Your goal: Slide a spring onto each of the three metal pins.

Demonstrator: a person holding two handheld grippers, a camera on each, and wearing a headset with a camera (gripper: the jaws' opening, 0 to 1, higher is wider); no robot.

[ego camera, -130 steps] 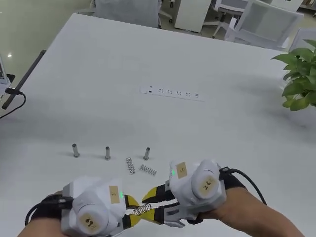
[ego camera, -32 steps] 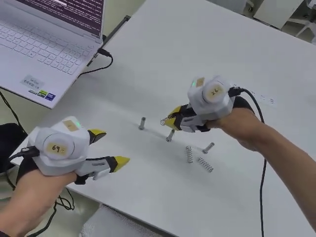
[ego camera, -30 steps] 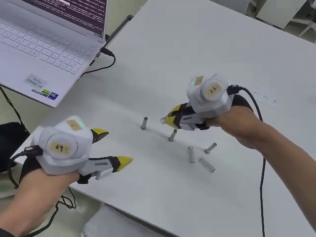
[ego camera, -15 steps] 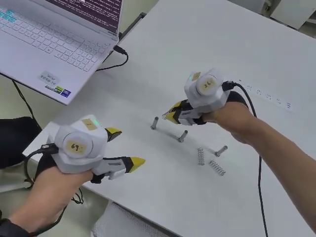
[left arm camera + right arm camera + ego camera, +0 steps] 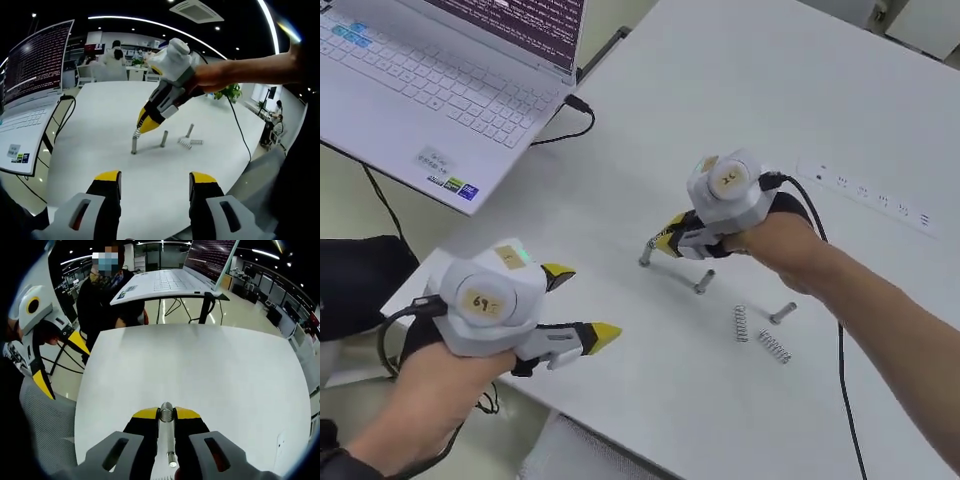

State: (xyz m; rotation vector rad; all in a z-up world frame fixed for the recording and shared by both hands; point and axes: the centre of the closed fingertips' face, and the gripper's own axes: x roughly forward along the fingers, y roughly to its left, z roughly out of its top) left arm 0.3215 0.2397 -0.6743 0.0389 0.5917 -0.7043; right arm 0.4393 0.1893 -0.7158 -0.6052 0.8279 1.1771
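Three short metal pins stand in a row on the white table: the left pin [image 5: 646, 255] [image 5: 134, 145], the middle pin [image 5: 703, 283] [image 5: 164, 139] and the right pin [image 5: 783, 313] [image 5: 190, 131]. My right gripper [image 5: 665, 242] [image 5: 166, 415] is shut on a small spring [image 5: 166, 411] [image 5: 136, 132], held right over the left pin's top, which shows between the jaws [image 5: 171, 460]. Two more springs [image 5: 740, 322] [image 5: 773, 346] lie flat near the right pin. My left gripper [image 5: 582, 305] [image 5: 155, 177] hovers open and holds nothing, near the table's front edge, apart from the pins.
An open laptop [image 5: 470, 60] sits at the far left with a black cable [image 5: 560, 130] running from it. A white power strip [image 5: 865, 195] lies at the back right. A person [image 5: 107, 295] sits beyond the table edge.
The right gripper has carried the spring left and down to the left pin's top. The left gripper stays open and low. The head camera has shifted.
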